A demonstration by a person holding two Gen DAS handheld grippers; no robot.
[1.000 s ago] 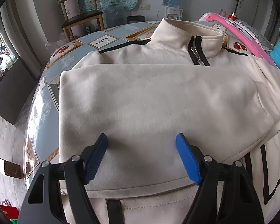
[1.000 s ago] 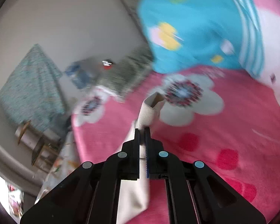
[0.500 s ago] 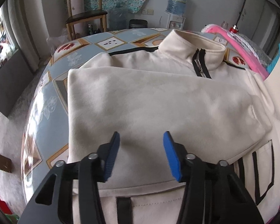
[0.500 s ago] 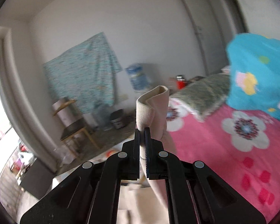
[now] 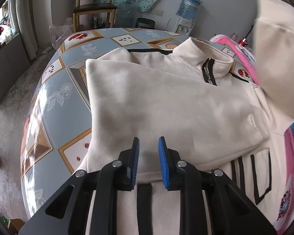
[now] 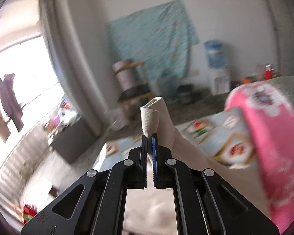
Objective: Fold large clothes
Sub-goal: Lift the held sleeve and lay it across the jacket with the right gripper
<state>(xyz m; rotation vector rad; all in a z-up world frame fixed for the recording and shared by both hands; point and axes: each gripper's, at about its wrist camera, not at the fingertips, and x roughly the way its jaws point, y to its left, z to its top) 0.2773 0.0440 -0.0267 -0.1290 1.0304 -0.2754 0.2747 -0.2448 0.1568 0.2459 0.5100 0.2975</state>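
One sleeve of the cream jacket (image 5: 166, 101) already lies folded across its chest, flat and fairly smooth, with the collar and black zip at the far end. The other sleeve (image 6: 156, 117) is off the tabletop (image 5: 54, 98): its ribbed cuff is clamped between the tight-pressed pads of the right claw (image 6: 149, 143), and in the left wrist view the cloth rises as a pale sheet at the right edge. So the fold is, by my reading, about a third done: the second sleeve has yet to be laid across the first, and the body has yet to be doubled over from hem to collar.

The left claw (image 5: 148, 150) hovers over the hem side of the folded sleeve, its blue pads closing with nothing gripped between them; fabric lies beneath, but whether the tips touch it cannot be told.

The jacket covers the near half of the patterned tabletop, its right side reaching onto the pink flowered blanket (image 5: 292, 156). Beyond stand a wooden chair (image 5: 94, 5) and a water dispenser (image 5: 188, 9).
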